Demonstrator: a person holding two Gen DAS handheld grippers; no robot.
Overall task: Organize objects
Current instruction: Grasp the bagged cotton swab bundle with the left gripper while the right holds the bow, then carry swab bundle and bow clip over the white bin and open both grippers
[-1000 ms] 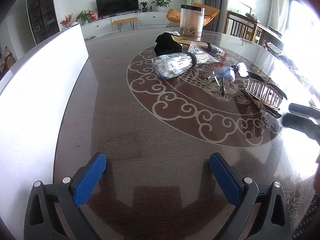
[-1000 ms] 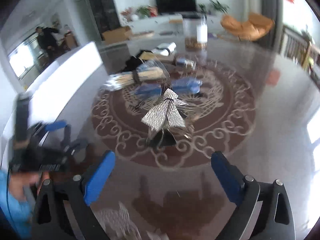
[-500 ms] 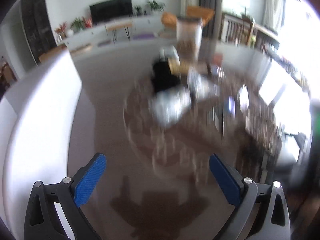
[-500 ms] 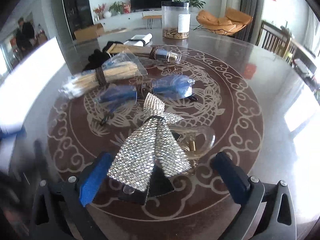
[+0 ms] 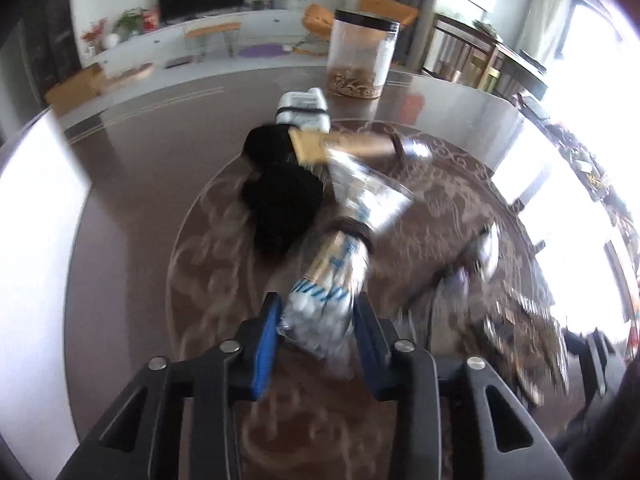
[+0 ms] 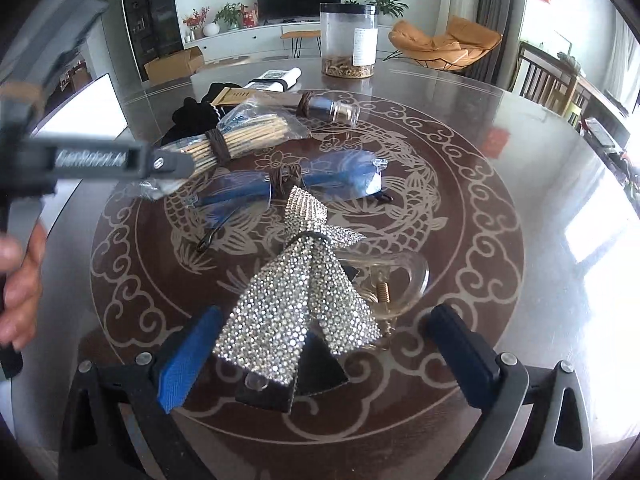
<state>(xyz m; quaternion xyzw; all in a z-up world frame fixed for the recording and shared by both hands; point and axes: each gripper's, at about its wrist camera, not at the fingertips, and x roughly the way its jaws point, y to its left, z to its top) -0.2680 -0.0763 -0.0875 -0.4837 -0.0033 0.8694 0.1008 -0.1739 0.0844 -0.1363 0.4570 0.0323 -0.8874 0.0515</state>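
Observation:
A clear bag of cotton swabs (image 5: 334, 280), bound with a brown band, lies on the round brown table (image 5: 132, 216). My left gripper (image 5: 316, 328) is shut on the swab-head end of the bag. In the right wrist view the bag (image 6: 236, 140) lies at the far left with the left gripper's grey body (image 6: 92, 160) over its end. My right gripper (image 6: 320, 344) is open with a rhinestone bow hair clip (image 6: 304, 296) between its fingers, not gripped. Blue-lensed glasses (image 6: 296, 184) lie beyond the bow.
A black cloth (image 5: 280, 200), a tan packet with a small vial (image 5: 344, 146), a white banded bundle (image 5: 304, 110) and a clear jar (image 5: 362, 60) sit toward the far side. A clear plastic clip (image 6: 396, 276) lies under the bow. A white panel (image 5: 28, 260) borders the left.
My left gripper moved forward across the table and closed on the swab bag. My right gripper moved in around the rhinestone bow and stayed open.

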